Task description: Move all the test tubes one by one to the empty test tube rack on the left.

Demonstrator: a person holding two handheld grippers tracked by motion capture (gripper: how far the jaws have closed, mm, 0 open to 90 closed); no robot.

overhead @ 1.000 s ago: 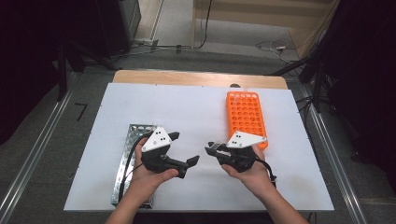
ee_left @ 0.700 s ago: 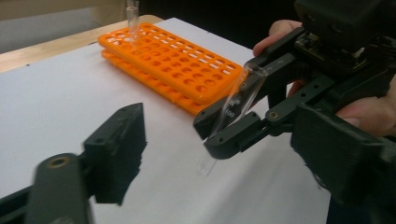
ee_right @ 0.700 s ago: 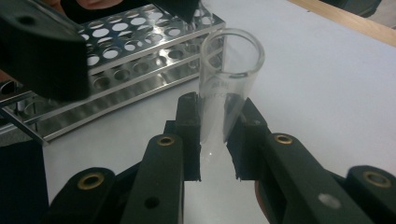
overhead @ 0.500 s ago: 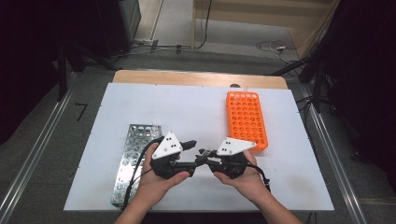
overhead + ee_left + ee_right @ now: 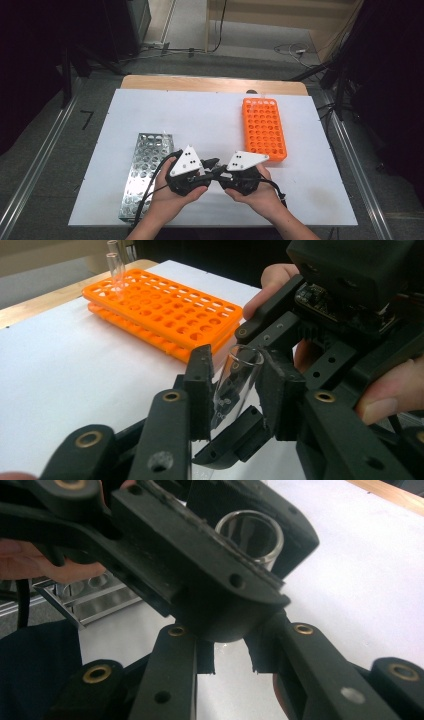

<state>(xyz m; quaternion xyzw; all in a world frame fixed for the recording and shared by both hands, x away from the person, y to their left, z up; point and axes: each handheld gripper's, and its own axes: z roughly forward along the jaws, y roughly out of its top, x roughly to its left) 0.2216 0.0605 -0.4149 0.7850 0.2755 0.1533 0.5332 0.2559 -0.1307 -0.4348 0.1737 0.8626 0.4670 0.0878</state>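
Observation:
A clear glass test tube [image 5: 236, 382] stands tilted between the jaws of my left gripper [image 5: 234, 395], which is shut on it. In the right gripper view the tube's open mouth [image 5: 250, 534] shows above the left gripper's black jaws. My right gripper [image 5: 230, 655] sits just under them, jaws a narrow gap apart with a sliver of glass between; whether they grip the tube is hidden. In the high view the left gripper [image 5: 212, 165] and right gripper [image 5: 221, 172] meet tip to tip near the table's front middle.
An orange tube rack [image 5: 264, 130] lies at the right, with two glass tubes [image 5: 116, 265] in its far corner. A metal rack [image 5: 145, 170] lies at the left, close to the left hand. The white table top [image 5: 200, 115] stretches behind the grippers.
Both grippers moved inward from about a hand's width apart until their jaws met. The right one came away from the orange rack's near end.

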